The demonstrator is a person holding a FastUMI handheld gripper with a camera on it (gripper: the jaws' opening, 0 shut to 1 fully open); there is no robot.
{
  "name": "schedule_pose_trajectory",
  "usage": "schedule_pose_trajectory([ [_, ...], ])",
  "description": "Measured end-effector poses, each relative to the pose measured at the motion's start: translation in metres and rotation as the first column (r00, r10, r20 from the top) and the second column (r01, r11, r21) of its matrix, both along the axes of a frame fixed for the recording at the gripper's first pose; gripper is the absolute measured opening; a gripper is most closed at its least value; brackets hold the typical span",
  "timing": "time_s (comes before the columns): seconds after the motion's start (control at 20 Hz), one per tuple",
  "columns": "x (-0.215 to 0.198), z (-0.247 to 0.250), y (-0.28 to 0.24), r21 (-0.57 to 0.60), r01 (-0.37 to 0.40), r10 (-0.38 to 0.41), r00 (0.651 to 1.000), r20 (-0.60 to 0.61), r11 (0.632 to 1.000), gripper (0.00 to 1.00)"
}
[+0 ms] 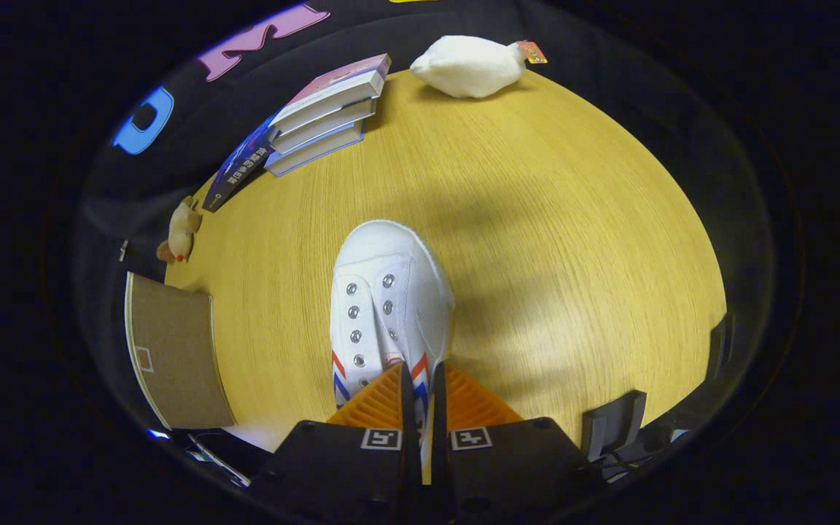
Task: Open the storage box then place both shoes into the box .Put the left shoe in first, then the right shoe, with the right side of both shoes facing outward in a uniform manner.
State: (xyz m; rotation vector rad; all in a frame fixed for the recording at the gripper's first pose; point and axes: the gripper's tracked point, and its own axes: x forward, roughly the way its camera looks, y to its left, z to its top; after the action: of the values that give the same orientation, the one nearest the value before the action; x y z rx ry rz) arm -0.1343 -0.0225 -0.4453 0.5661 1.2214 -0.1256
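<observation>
Tongs [420, 390] pinched nearly shut on the near side wall of the white shoe [391, 292], one finger on each side of the thin cloth by the red and blue stripes. Only a thin slot between the two fingers. Shoe right between them and just ahead, toe pointing far away, heel end near and hidden under the fingers. Long way of the shoe in line with the fingers, tipped a bit to the left. Cannot tell if the shoe hangs in the air or rests on the wooden table [573, 240]. Cannot tell if left or right shoe.

Brown cardboard flap [172, 350], most likely part of the storage box, near and off to the left of the shoe, a little apart from it. So next move probably a swing to the left, with a turn of the shoe so the right side faces out.

Lots of bare table far ahead and to the right, good room for moving. Stack of books [325, 113] far and left, well apart. White soft toy [471, 65] at the far edge of the table. Small tan toy [181, 230] at the left edge, just beyond the flap, close enough to bump on a wide swing. Dark stand pieces [613, 423] near on the right.
</observation>
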Motion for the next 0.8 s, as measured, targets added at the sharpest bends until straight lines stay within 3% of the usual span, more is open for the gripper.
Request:
schedule_pose_trajectory([
  [0.35, 0.026, 0.075, 0.022, 0.039, 0.041, -0.045, 0.992, 0.118, 0.998, 0.10],
  [0.8, 0.073, 0.214, 0.135, 0.164, -0.017, -0.031, 0.957, 0.290, 0.986, 0.10],
])
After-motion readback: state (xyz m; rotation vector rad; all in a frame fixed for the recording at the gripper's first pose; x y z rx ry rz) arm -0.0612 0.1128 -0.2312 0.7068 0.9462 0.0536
